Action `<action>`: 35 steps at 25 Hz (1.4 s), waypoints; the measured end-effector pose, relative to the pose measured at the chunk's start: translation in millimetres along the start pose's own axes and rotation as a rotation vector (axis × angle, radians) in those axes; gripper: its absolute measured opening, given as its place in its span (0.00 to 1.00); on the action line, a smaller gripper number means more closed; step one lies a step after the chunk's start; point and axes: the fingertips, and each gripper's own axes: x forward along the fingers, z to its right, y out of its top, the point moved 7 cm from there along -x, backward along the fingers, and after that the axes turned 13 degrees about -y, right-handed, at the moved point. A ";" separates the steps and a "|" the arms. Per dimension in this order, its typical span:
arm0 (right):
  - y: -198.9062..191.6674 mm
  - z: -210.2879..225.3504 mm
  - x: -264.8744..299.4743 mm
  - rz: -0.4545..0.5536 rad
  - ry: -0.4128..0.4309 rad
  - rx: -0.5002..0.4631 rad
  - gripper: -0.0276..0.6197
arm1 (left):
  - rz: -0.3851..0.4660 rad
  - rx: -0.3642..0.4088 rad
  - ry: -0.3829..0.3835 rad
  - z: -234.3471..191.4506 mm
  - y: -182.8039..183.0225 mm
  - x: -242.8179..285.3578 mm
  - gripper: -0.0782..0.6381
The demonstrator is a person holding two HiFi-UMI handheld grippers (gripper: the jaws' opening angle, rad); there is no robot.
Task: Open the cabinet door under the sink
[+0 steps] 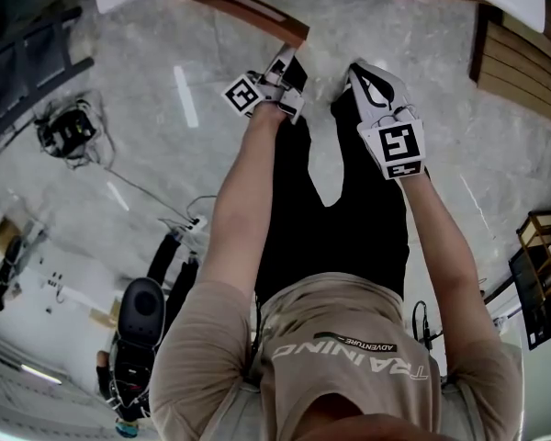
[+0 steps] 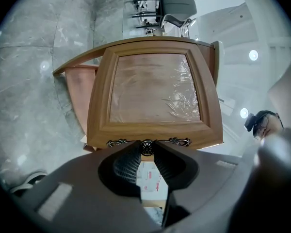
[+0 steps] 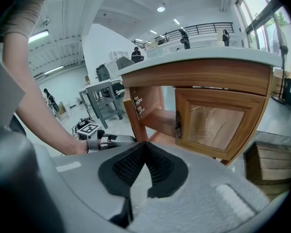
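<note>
Cabinet door [image 2: 153, 93] stood open, knob [image 2: 146, 146] pinched by left gripper [image 2: 146, 149], shown only in its own view, right gripper [image 3: 144, 145] closed, empty.

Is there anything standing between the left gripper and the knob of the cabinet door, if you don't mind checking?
Nothing visible does: the left gripper is shut directly on the knob of the cabinet door, with its fingers on either side of it.
</note>
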 end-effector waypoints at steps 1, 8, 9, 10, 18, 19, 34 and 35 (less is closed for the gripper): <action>-2.2 -5.3 -1.4 -0.005 0.000 -0.001 0.05 | -0.007 0.000 0.002 0.3 0.6 -4.2 0.24; -14.8 -30.9 -8.4 -0.025 -0.009 0.001 0.05 | -0.060 0.002 0.016 3.2 5.8 -28.5 0.25; -15.7 -34.4 -8.8 -0.026 -0.010 0.003 0.05 | -0.067 0.001 0.017 4.3 6.4 -32.2 0.24; -16.1 -38.0 -8.5 -0.027 -0.012 0.004 0.05 | -0.073 -0.001 0.017 5.4 7.3 -35.7 0.24; -14.1 -65.8 0.6 -0.025 -0.003 0.000 0.05 | -0.096 -0.012 0.016 7.1 18.6 -66.1 0.25; -14.0 -67.6 1.1 -0.027 -0.002 0.000 0.05 | -0.098 -0.014 0.016 7.4 19.3 -68.5 0.25; -2.3 -105.3 11.8 -0.039 0.022 -0.017 0.05 | -0.189 -0.021 0.038 15.8 45.0 -110.3 0.25; -1.2 -108.4 12.5 -0.040 0.024 -0.019 0.05 | -0.192 -0.022 0.040 16.7 47.3 -112.5 0.25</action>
